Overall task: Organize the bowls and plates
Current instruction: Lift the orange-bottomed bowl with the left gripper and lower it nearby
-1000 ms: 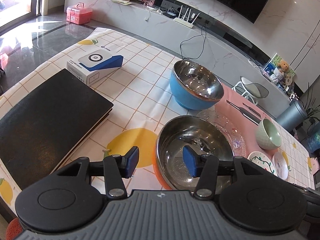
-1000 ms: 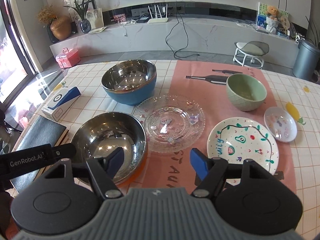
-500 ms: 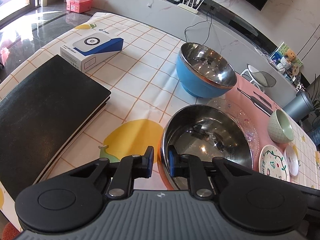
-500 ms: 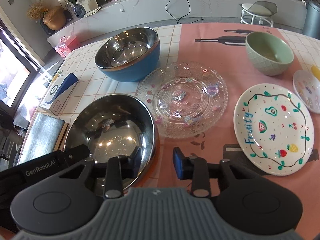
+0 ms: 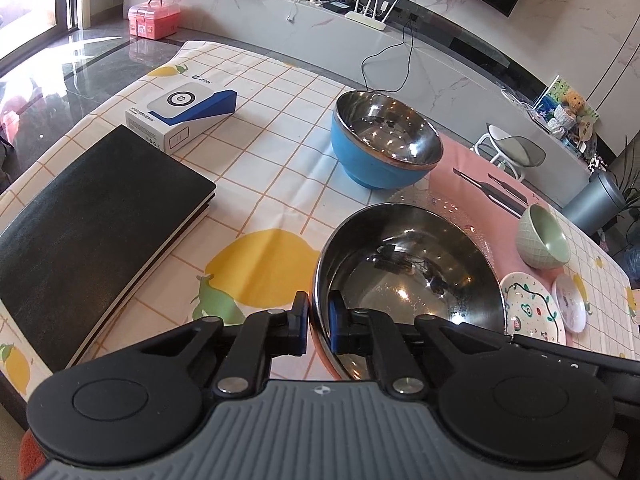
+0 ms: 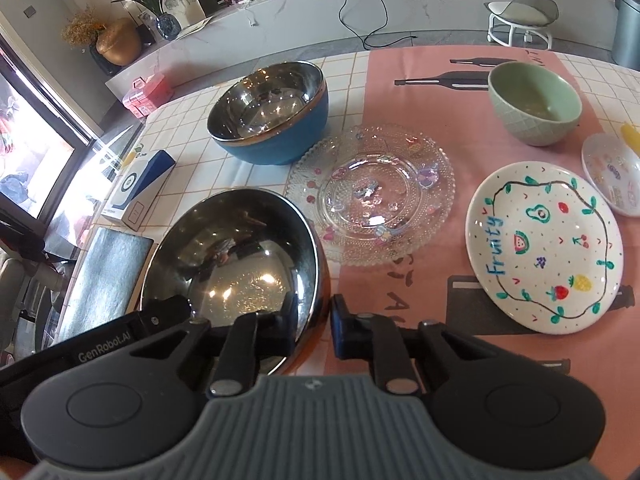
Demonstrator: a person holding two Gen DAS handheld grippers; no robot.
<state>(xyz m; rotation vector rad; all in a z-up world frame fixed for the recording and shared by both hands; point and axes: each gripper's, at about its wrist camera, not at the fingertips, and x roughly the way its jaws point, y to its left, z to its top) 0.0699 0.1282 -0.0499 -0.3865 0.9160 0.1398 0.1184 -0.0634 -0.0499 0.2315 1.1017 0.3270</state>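
Steel-lined orange bowl at six o'clock on the table — left gripper and right gripper have just been closing, each pinching its rim. Nothing stacked yet: blue bowl at eleven o'clock, plates scattered.

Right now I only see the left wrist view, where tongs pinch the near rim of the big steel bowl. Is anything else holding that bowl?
Observer: Yes. The right tongs have just been closing and now pinch the rim of the steel bowl too, one finger inside and one outside.
Operator: What is the bowl hiding from me?
Observer: A clear glass plate with small coloured decorations, lying flat on the pink runner.
Operator: And that white painted plate?
Observer: The painted plate reads "Fruity" in blue, among little painted fruits.
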